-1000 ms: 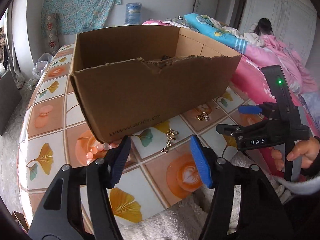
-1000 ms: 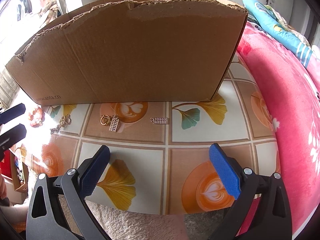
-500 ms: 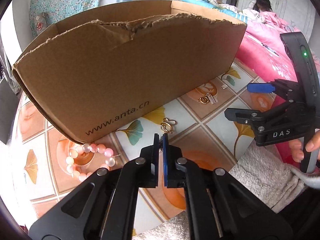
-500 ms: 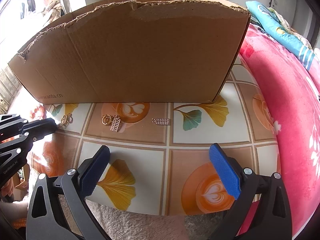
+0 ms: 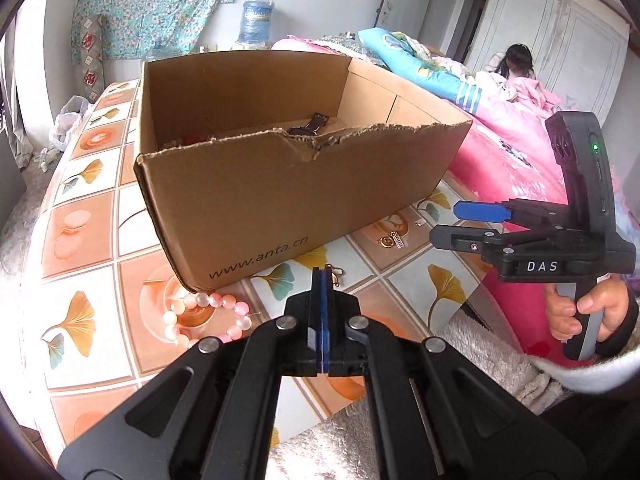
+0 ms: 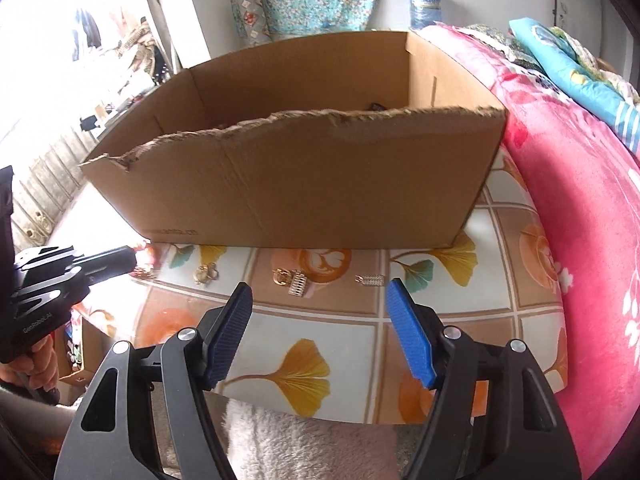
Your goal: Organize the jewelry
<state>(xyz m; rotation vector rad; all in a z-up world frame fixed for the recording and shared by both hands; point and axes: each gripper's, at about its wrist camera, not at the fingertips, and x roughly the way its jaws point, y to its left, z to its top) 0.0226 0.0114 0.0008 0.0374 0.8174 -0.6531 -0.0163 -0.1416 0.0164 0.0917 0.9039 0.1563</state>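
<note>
Jewelry: loose pieces lie in a row on the tiled, leaf-patterned tabletop [image 5: 100, 240], all on the near side of the box.
Pink bead bracelet [image 5: 206, 316]: farthest left, at the box's near-left corner, flat on an orange tile.
Left gripper [image 5: 322, 280]: black frame, blue pads pressed flat together; its tip is over the gold chain, and whether a link is pinched there I cannot tell, since the pads hide that spot.
Gold chain with looped clasp [image 6: 206, 273]: just right of the bracelet; from the left wrist only its clasp peeks out beside the closed pads.
Open brown cardboard box [image 5: 280, 200]: fills the middle, torn along its near rim, printed "www.anta.cn"; a dark item, possibly a watch strap, lies inside on its floor.
Gold ring with ribbed silver charm [image 6: 294, 280]: right of the chain, on a latte-print tile.
Small silver coil piece [image 6: 370, 280]: further right, apart from the ring.
Right gripper [image 6: 320, 300]: blue pads stand moderately apart after having just been closing from wider; nothing is between them, and it hangs above the table's near edge.
Right hand [image 5: 584, 312]: wraps the handle marked "DAS", with a pale fuzzy sleeve at the wrist.
Pink floral blanket [image 6: 580, 200]: borders the table on the far right.
</note>
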